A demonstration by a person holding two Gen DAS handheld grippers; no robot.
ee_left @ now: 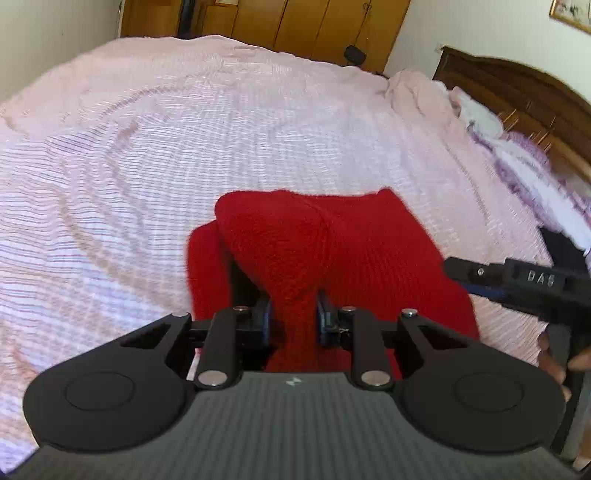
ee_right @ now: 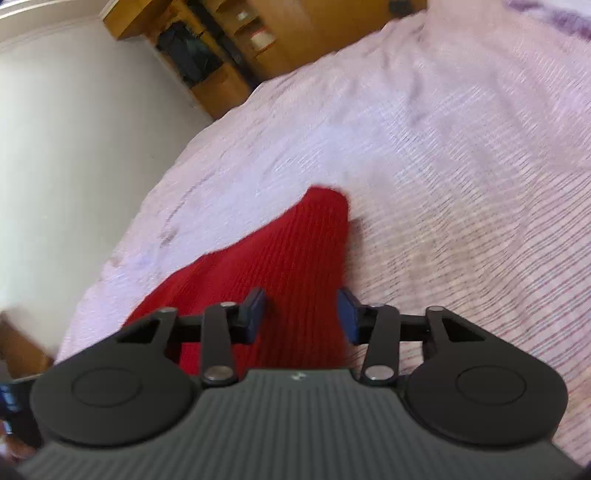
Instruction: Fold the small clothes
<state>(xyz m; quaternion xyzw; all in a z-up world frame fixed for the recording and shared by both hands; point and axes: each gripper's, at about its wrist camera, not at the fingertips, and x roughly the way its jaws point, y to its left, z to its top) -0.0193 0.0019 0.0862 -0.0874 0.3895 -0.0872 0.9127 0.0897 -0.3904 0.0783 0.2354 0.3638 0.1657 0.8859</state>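
Red ribbed knit garment (ee_left: 332, 258) lies bunched on the pink-striped bedspread (ee_left: 147, 166). Left gripper (ee_left: 294, 314) jaws pinch a raised fold; right gripper (ee_right: 301, 314) jaws spread astride the cloth. Soft, light, floppy, likely grippy; take edges or corners.

Pink-covered bed (ee_left: 221, 122), wooden wardrobe (ee_left: 295, 22), carved headboard (ee_left: 517, 88), white walls (ee_right: 74, 129).

Free room: pink bedspread (ee_left: 184, 129) lies open across left and centre frame
Obstacles: pillows (ee_left: 517, 147), headboard (ee_left: 517, 85) at right; wardrobe (ee_left: 295, 22) along top
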